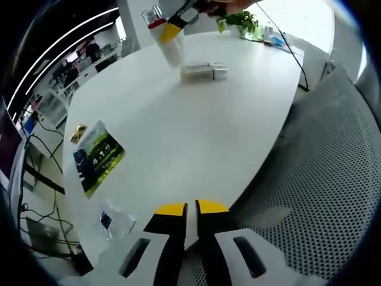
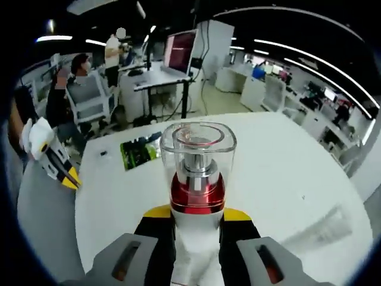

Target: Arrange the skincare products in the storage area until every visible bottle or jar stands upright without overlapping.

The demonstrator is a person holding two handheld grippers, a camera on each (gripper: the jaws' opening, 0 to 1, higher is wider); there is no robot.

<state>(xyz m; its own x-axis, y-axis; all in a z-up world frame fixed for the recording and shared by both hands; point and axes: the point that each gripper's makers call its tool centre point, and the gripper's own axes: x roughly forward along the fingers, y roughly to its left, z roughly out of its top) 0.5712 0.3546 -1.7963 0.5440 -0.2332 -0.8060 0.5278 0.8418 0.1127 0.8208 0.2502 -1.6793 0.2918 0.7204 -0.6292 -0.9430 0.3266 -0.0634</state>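
Clamped in the right gripper [image 2: 196, 220], a clear-capped, red-collared white pump bottle [image 2: 197, 179] awaits upright placement on the white counter [image 2: 286, 173]; the left gripper [image 1: 191, 208] is closed, empty.

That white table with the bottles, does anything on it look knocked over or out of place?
Yes. One pale bottle lies on its side on the white table, far from the left gripper, when bottles should stand upright. The right gripper holds a pump bottle with a red collar and clear cap.
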